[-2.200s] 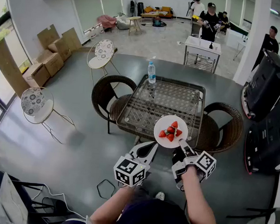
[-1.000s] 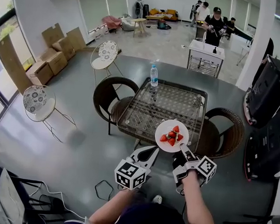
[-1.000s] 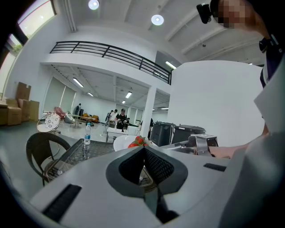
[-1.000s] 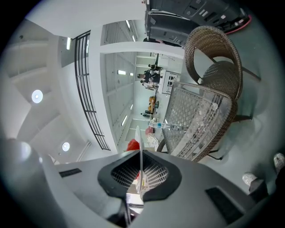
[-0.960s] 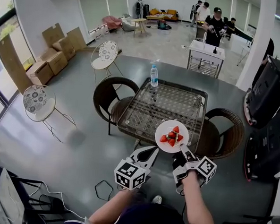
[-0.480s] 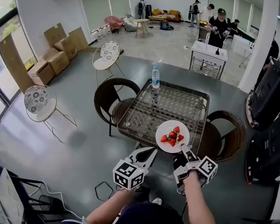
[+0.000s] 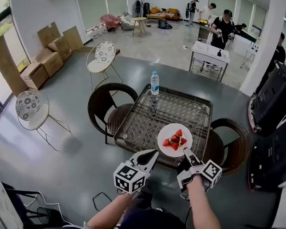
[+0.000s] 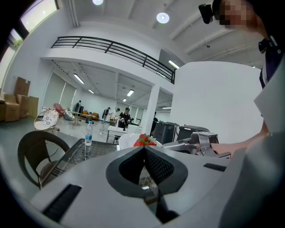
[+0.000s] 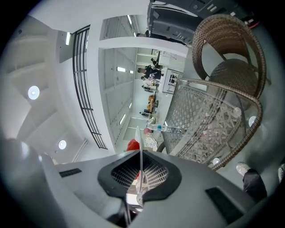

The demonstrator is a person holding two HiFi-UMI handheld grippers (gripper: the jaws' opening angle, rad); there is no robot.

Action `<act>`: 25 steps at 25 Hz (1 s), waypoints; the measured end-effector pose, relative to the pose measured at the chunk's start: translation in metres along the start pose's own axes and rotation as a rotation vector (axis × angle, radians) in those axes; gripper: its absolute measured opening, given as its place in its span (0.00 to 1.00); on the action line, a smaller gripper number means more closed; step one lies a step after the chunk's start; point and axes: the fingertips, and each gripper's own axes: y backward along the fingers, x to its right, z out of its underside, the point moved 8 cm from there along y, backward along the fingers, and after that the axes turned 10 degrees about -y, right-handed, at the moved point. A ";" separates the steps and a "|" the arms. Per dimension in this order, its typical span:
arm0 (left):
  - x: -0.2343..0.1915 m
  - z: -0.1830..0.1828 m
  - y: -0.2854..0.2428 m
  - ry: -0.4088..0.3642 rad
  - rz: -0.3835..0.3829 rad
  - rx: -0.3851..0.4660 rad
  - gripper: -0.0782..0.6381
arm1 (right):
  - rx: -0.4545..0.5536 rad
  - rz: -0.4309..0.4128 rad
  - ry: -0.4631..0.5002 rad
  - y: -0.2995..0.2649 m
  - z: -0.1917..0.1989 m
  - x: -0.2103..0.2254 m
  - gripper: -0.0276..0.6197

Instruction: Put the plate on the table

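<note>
A white plate (image 7: 169,131) with several red strawberries (image 7: 175,139) hangs over the near edge of the glass-topped table (image 7: 170,111). My right gripper (image 7: 185,153) is shut on the plate's near rim; in the right gripper view the plate (image 9: 140,151) shows edge-on between the jaws, with a strawberry (image 9: 133,145) behind it. My left gripper (image 7: 149,156) is shut with nothing in it, just left of the plate and in front of the table. The left gripper view shows the plate (image 8: 128,140) and strawberries (image 8: 143,140) beyond its closed jaws.
A water bottle (image 7: 155,83) stands at the table's far left corner. Dark wicker chairs flank the table on the left (image 7: 106,103) and right (image 7: 230,140). Black equipment cases (image 7: 275,100) stand at the right. Two patterned round chairs (image 7: 102,53) and cardboard boxes (image 7: 43,52) are further off; people stand in the background.
The head camera has shifted, so the table sits slightly more to the left. The plate stays held in my right gripper at about the same spot over the table's near edge.
</note>
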 end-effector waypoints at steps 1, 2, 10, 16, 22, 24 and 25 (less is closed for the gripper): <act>-0.010 0.001 -0.006 0.004 0.002 0.000 0.12 | 0.001 0.000 0.001 -0.009 -0.002 0.001 0.07; -0.019 0.001 -0.012 0.009 0.004 -0.002 0.12 | 0.002 0.003 0.003 -0.018 -0.005 0.002 0.07; -0.099 -0.003 -0.061 0.028 0.046 -0.013 0.12 | 0.036 0.033 0.001 -0.089 -0.023 0.006 0.07; -0.154 -0.005 -0.097 0.034 0.092 -0.025 0.12 | 0.066 0.062 0.011 -0.139 -0.034 0.006 0.07; -0.202 -0.006 -0.130 0.039 0.140 -0.041 0.12 | 0.112 0.090 0.009 -0.182 -0.048 0.004 0.07; -0.215 -0.004 -0.138 0.039 0.149 -0.045 0.12 | 0.121 0.098 0.014 -0.193 -0.052 0.006 0.07; -0.221 -0.002 -0.142 0.041 0.153 -0.048 0.12 | 0.126 0.103 0.018 -0.199 -0.054 0.007 0.07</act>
